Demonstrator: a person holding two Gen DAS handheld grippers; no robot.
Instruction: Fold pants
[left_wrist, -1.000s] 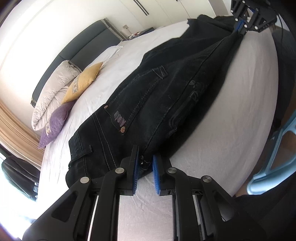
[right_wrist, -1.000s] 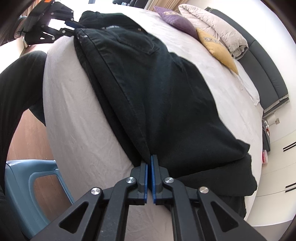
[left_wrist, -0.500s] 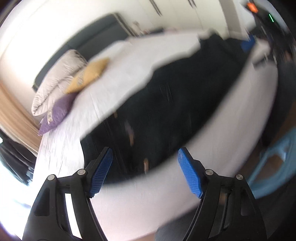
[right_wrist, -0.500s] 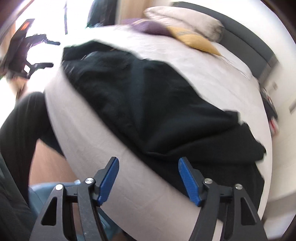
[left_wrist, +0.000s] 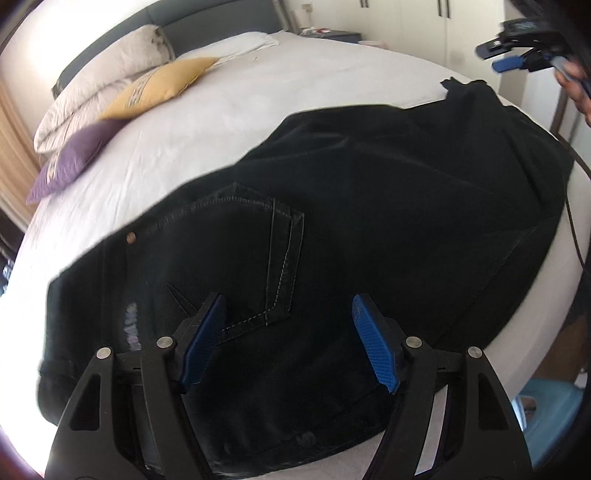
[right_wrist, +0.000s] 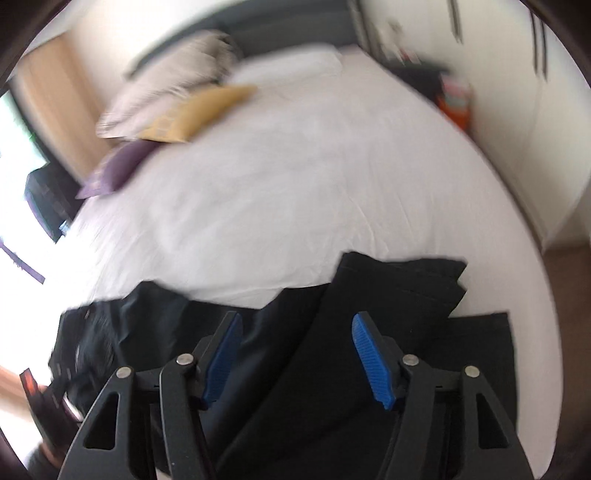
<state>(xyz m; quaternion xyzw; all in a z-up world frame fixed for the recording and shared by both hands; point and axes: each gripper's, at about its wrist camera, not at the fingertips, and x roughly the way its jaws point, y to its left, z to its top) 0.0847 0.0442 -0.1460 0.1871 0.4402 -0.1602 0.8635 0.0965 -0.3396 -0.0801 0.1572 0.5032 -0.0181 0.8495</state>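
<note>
Pants: black denim pants (left_wrist: 369, 221) lie on the white bed (left_wrist: 258, 103) near its front edge, doubled lengthwise with one leg over the other – waist and back pocket under my left gripper, hems under my right.
Handling: I judge the denim soft but fairly heavy and not slippery; it will drape and sag wherever it is not held, and the thick seams should give a firm bite.
Where to hold: I would take the stacked hems at the leg end and the waistband corner, pinching both layers together so the top one does not slide off.
Left gripper (left_wrist: 290, 343): the jaws have just been opening and now stand wide over the pocket area; nothing lies between the pads, and they do not press on the cloth.
Right gripper (right_wrist: 295, 354): likewise just opened, wide – it hangs above the leg ends, holding nothing.
Elsewhere: yellow cushion (left_wrist: 162, 85) and purple cushion (left_wrist: 74, 158) sit well apart near the headboard.
</note>
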